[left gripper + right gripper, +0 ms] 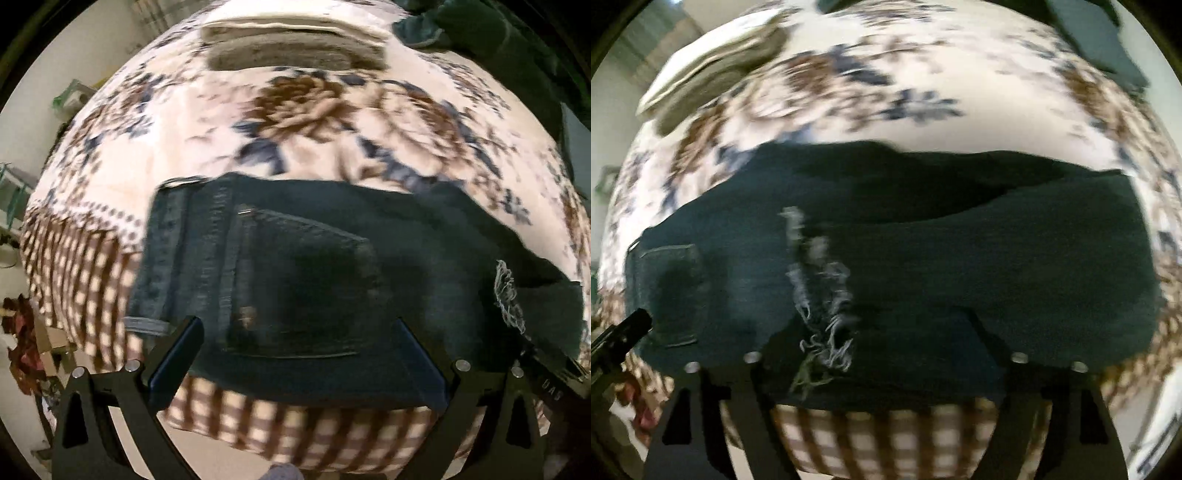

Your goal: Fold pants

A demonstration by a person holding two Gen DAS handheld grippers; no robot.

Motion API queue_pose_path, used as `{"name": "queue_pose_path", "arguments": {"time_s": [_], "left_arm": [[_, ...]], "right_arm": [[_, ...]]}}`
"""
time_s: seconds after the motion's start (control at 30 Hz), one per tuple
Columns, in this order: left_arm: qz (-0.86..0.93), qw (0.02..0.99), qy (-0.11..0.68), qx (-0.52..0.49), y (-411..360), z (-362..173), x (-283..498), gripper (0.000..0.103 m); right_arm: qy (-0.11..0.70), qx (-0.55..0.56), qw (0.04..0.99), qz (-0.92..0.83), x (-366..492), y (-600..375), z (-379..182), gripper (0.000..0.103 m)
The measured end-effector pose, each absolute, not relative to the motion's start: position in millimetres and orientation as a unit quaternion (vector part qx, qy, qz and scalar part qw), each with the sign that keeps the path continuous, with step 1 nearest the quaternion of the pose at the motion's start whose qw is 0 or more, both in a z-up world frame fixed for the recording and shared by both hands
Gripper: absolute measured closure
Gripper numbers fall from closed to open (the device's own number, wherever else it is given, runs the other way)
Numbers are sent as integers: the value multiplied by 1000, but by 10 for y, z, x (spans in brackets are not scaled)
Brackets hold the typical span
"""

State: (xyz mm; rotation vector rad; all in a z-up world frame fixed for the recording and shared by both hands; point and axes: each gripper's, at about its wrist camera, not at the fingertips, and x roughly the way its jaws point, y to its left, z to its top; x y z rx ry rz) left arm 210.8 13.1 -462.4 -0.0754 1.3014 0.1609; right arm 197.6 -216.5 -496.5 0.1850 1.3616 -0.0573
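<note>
Dark blue jeans (314,266) lie folded lengthwise near the front edge of a bed with a floral blanket (295,110). In the left wrist view I see the waistband at the left and a back pocket (303,280). My left gripper (299,332) is open, its fingers (177,354) above the jeans' near edge. In the right wrist view the jeans (960,258) stretch across, with a frayed rip (820,295) near the middle. My right gripper (882,332) is open above the jeans' near edge, holding nothing.
A folded beige cloth (295,48) lies at the far side of the bed. Dark green cloth (461,26) lies at the far right corner. The blanket's checked border (295,428) hangs over the front edge. Clutter stands on the floor at the left (26,332).
</note>
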Motion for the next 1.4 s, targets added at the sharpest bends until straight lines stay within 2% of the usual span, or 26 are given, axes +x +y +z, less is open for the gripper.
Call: {"name": "queue_pose_path", "arguments": {"time_s": [0.1, 0.13, 0.2, 0.43, 0.5, 0.57, 0.63, 0.7, 0.73, 0.77, 1.03, 1.4], "left_arm": [[55, 789, 611, -41, -128, -4657, 2213, 0], [46, 789, 612, -44, -234, -4680, 2255, 0], [36, 783, 619, -43, -431, -4741, 2338, 0], [-4, 769, 637, -49, -1116, -4970, 2534, 0], [-9, 765, 643, -32, -1272, -5060, 2560, 3], [-15, 761, 648, -19, -1385, -5176, 2570, 25], [-23, 753, 657, -8, -1471, -5304, 2564, 39], [-41, 766, 641, -3, -1530, -5288, 2531, 66], [-51, 772, 634, -5, -1551, -5262, 2505, 84], [-62, 775, 629, -11, -1554, -5240, 2482, 92], [-72, 799, 597, -29, -1306, -5030, 2337, 95], [-57, 797, 600, -40, -1151, -5044, 2308, 95]], "right_arm": [[630, 70, 771, -63, 2001, -2367, -4880, 8], [630, 68, 770, -74, 2022, -2465, -4867, 3], [632, 66, 767, -86, 2030, -2607, -4866, 0], [629, 82, 764, -115, 1963, -3145, -4808, 0], [630, 89, 761, -124, 1877, -3334, -4813, 0], [632, 100, 757, -132, 1785, -3529, -4828, 0], [634, 102, 753, -139, 1734, -3687, -4868, 0], [639, 107, 749, -140, 1700, -3776, -4904, 0], [640, 110, 748, -141, 1686, -3820, -4918, 0], [641, 110, 747, -141, 1672, -3851, -4936, 0], [641, 103, 751, -123, 1666, -3829, -4948, 0], [645, 81, 754, -92, 1772, -3479, -4890, 0]]}}
